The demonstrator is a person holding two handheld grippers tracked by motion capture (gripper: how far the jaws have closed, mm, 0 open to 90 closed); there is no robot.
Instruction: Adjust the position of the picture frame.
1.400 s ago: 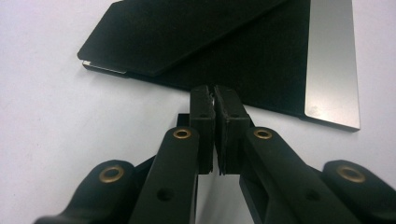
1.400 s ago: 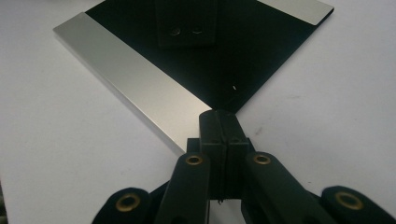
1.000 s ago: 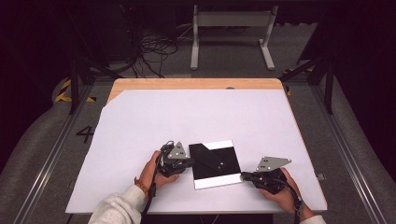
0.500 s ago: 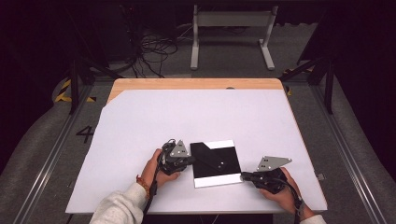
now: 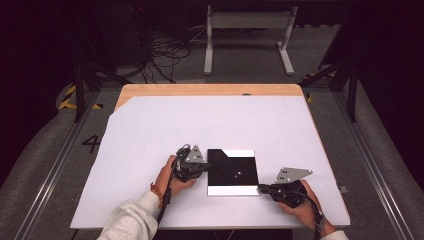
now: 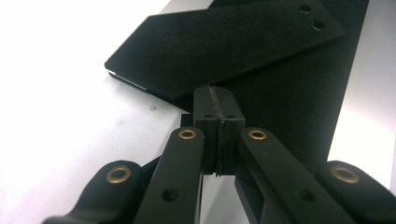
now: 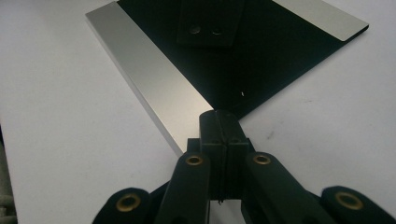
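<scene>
Shut tool [image 6: 218,108] seemingly touching black folder [image 6: 224,51] edge

black plate [image 5: 232,170] – silver edge strips, white table [image 5: 200,130]

We see a tabletop [image 5: 150,130] covered in smooth, matt white sheet, paper-like in look, with bare pale wood along its far edge [image 5: 210,90]. On it lies a flat panel [image 5: 232,172] whose black face looks matt and finely grained, like felt or foam, with brushed, silvery metal strips [image 7: 154,84] at two edges. The tongs of the left gripper [image 6: 217,100] and right gripper [image 7: 223,122] are matt black plastic with brass-coloured rivets. The left sleeve [image 5: 130,220] is soft grey knit cloth.
</scene>
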